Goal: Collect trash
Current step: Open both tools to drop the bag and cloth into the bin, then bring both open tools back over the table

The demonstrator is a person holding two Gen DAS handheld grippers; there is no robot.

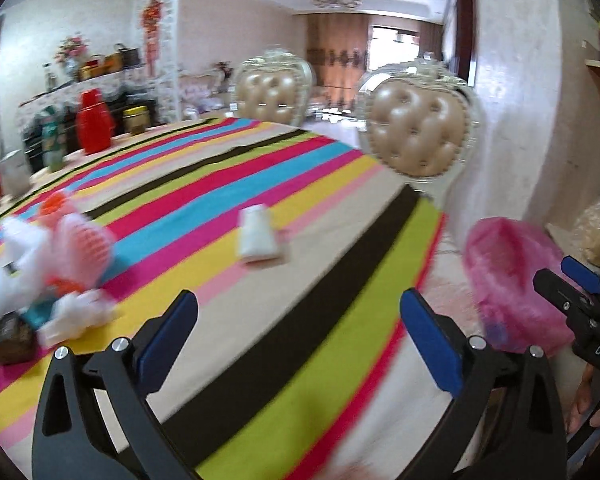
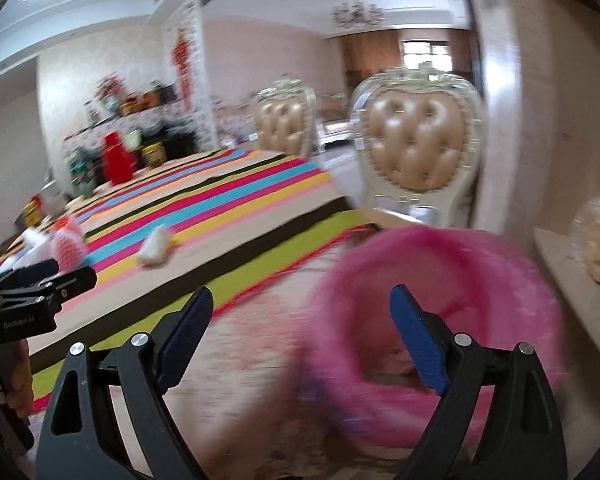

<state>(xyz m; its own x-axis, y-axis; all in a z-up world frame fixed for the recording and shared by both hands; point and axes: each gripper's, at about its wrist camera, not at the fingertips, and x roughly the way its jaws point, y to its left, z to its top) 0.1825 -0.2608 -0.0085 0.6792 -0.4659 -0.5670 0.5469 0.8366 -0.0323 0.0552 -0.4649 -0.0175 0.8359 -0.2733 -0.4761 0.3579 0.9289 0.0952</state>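
Both grippers wide open, holding nothing. Left gripper above a striped tablecloth. Right gripper beside an open pink trash bag at the table's near right corner. Crumpled white wrapper mid-table; blurred heap of white and orange trash at near left.

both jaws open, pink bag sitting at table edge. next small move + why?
Probably take the left gripper toward the white crumpled piece lying alone on the striped tablecloth and close on it. Both jaws stand open and empty, the pink bag gapes open by the right gripper, and that piece is the closest loose trash ahead; the trash pile sits further left.
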